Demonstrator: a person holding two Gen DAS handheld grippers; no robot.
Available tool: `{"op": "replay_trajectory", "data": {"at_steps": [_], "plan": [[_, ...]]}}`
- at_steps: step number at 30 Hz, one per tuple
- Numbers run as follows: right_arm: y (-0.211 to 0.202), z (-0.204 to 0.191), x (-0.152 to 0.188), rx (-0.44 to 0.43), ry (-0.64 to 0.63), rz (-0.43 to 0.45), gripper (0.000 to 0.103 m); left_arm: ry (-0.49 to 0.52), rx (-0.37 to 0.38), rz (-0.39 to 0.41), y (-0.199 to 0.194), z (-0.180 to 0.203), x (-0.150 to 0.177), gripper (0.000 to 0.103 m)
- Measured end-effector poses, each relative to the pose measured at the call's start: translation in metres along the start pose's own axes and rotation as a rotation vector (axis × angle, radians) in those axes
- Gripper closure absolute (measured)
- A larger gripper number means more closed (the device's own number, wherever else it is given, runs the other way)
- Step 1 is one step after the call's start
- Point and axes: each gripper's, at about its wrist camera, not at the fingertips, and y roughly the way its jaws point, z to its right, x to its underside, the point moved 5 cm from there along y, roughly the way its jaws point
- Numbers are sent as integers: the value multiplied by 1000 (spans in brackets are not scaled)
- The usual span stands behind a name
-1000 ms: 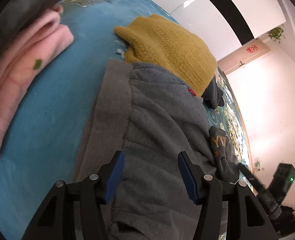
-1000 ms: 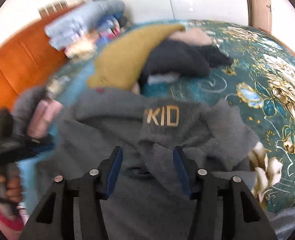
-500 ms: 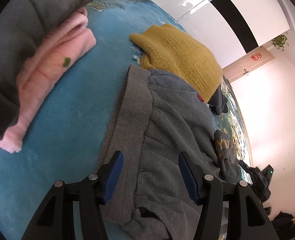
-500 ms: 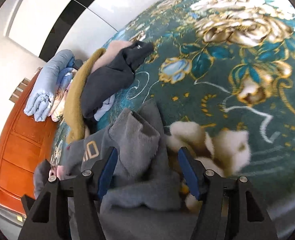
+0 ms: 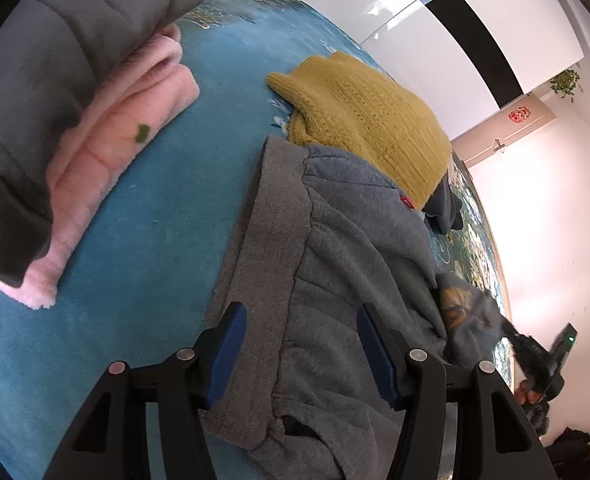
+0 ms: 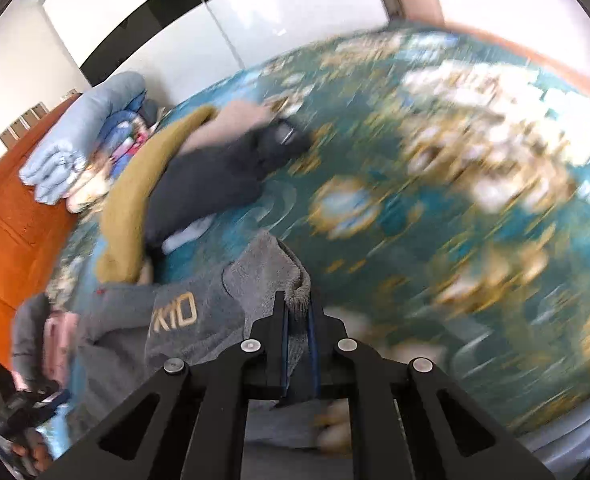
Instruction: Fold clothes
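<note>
Jaws of the right gripper (image 6: 297, 316) pinch the grey sweatshirt's (image 5: 347, 280) edge, left gripper (image 5: 301, 348) agape above its hem; folded pile (image 5: 75, 120) beside it, sweatshirt unfolded, yellow knit (image 5: 367, 128) waiting.

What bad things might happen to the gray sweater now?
The right gripper pinches only a thin edge of the gray sweater, so the fabric may slip out when pulled. The left gripper is open above the hem, holding nothing, so the whole sweater may drag and bunch instead of folding. The sweater's far edge touches the yellow knit, which might get tugged along.
</note>
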Motion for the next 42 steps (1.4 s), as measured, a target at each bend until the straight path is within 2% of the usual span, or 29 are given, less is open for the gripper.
{"op": "replay_trajectory", "data": {"at_steps": [4,8,9,12,16,21,25,32,35,39,42], "plan": [[-41,58,-32,192,-33,96,95,-3,-9,13,-1,0,-3,41],[-71,131,-51,528,-137,175,95,-10,-32,20,-5,-5,-3,41],[-74,147,-52,574,-129,174,95,-14,-43,21,-6,-8,-3,41],[-79,204,-47,687,-58,165,95,-30,-70,17,-9,-17,-2,41],[-69,247,-36,733,-2,124,95,-51,-92,10,-15,-25,4,41],[-45,267,-22,720,61,54,95,-72,-106,11,-26,-34,12,41],[-47,267,-21,679,104,40,94,-94,-101,8,-35,-39,16,41],[-97,249,-25,526,219,119,88,-109,-60,-25,-40,-45,37,35],[-117,232,-9,433,210,133,72,-156,-40,-49,-37,-53,47,35],[-136,212,23,360,177,116,71,-211,2,-64,-32,-57,57,35],[-142,204,45,286,202,81,71,-220,81,-83,-26,-46,64,35]]}}
